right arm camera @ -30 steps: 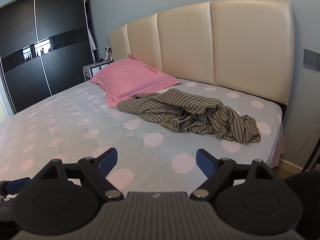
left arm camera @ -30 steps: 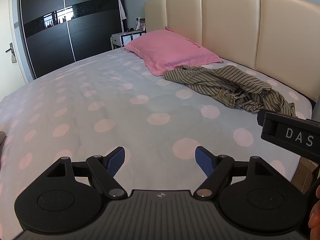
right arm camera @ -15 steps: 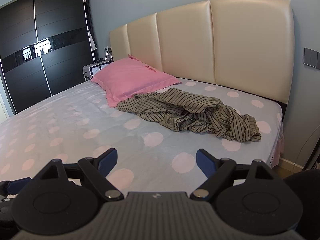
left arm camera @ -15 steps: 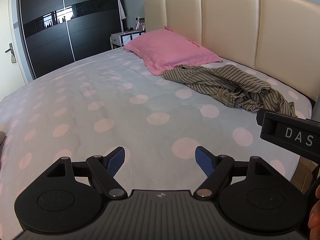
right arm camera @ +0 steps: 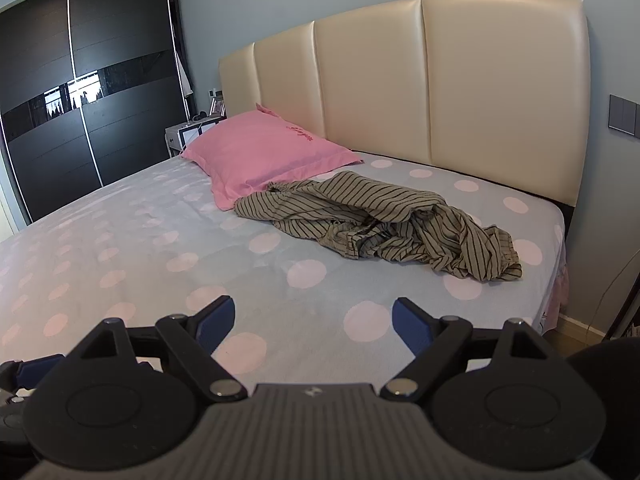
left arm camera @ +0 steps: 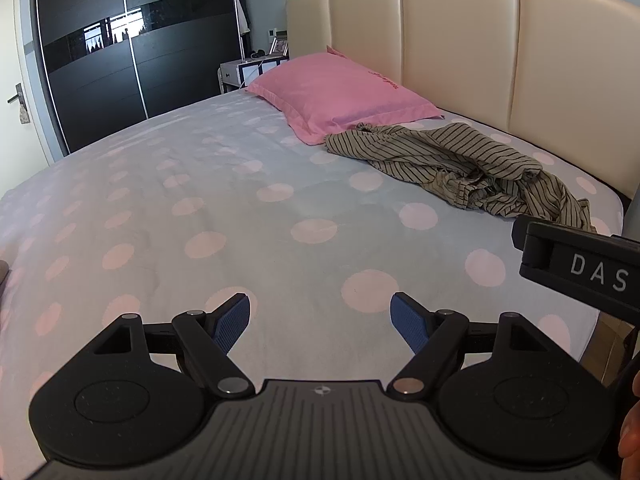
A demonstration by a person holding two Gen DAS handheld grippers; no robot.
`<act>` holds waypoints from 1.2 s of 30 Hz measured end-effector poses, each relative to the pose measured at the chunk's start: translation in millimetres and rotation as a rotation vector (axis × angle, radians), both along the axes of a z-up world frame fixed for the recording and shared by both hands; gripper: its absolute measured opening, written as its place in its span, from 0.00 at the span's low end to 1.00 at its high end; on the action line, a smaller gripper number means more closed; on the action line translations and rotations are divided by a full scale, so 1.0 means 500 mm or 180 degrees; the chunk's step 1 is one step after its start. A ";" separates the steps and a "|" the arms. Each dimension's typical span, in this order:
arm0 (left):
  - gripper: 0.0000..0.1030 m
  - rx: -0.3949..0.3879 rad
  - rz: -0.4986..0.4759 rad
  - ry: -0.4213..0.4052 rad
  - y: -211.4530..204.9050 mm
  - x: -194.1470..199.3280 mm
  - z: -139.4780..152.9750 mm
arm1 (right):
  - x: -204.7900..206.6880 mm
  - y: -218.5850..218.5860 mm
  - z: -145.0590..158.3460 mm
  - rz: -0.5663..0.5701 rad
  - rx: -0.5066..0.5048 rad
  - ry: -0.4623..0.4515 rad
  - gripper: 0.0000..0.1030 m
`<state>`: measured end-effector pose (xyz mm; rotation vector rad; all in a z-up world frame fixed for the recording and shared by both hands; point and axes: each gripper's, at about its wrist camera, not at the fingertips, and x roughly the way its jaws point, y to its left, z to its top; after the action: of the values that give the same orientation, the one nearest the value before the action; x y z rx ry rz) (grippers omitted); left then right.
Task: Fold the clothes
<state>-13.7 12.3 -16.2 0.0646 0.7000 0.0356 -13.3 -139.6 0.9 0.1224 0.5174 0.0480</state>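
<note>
A crumpled olive garment with dark stripes point(left arm camera: 456, 168) lies on the bed near the headboard, one end touching the pink pillow point(left arm camera: 340, 92). It also shows in the right wrist view point(right arm camera: 380, 220). My left gripper point(left arm camera: 320, 320) is open and empty, held above the sheet well short of the garment. My right gripper point(right arm camera: 314, 322) is open and empty, also short of the garment. The right gripper's body shows at the right edge of the left wrist view point(left arm camera: 580, 268).
The bed has a pale blue sheet with pink dots point(left arm camera: 200, 208) and a cream padded headboard point(right arm camera: 420, 92). A dark sliding wardrobe point(left arm camera: 132, 52) and a white nightstand point(left arm camera: 250, 72) stand beyond the bed's far side. The bed's right edge point(right arm camera: 560, 272) drops to the floor.
Both grippers have edged slightly closer to the bed; the garment sits a little higher in the views. Both stay open and nothing on the bed has moved.
</note>
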 end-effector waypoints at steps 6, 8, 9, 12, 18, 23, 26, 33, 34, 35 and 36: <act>0.75 0.0000 0.0018 0.0043 0.002 0.007 -0.007 | 0.008 0.001 -0.003 0.0026 -0.0010 0.0052 0.85; 0.75 0.0004 0.0037 0.0054 0.005 0.009 -0.008 | 0.013 0.002 -0.004 0.0044 -0.0014 0.0088 0.85; 0.75 0.0009 0.0049 0.0059 0.007 0.011 -0.010 | 0.015 0.003 -0.005 0.0053 -0.0017 0.0105 0.85; 0.75 0.0041 0.0094 0.0073 0.019 0.016 -0.014 | 0.028 0.005 -0.004 0.0097 -0.0026 0.0180 0.85; 0.75 0.0093 0.0218 0.0099 0.055 0.026 -0.022 | 0.098 0.007 0.014 0.0369 -0.0140 0.0400 0.85; 0.75 0.0069 0.0427 0.0151 0.113 0.038 -0.030 | 0.197 0.000 0.021 0.0480 -0.0471 0.0516 0.85; 0.75 0.0091 0.0541 0.0182 0.148 0.042 -0.037 | 0.273 -0.014 0.015 0.0495 -0.0694 0.0550 0.85; 0.74 0.0129 0.0691 0.0392 0.207 0.063 -0.070 | 0.471 -0.061 -0.041 0.0435 -0.1071 0.0698 0.85; 0.74 0.0141 0.0702 0.0430 0.212 0.068 -0.076 | 0.496 -0.068 -0.051 0.0397 -0.1145 0.0694 0.85; 0.74 0.0153 0.0714 0.0468 0.216 0.072 -0.082 | 0.522 -0.074 -0.061 0.0369 -0.1212 0.0689 0.85; 0.74 0.0165 0.0725 0.0506 0.221 0.077 -0.088 | 0.548 -0.080 -0.071 0.0349 -0.1272 0.0683 0.85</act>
<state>24.6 122.8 -60.0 0.0375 0.8628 0.2695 260.5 -179.7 -34.7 -0.2948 0.7377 0.0378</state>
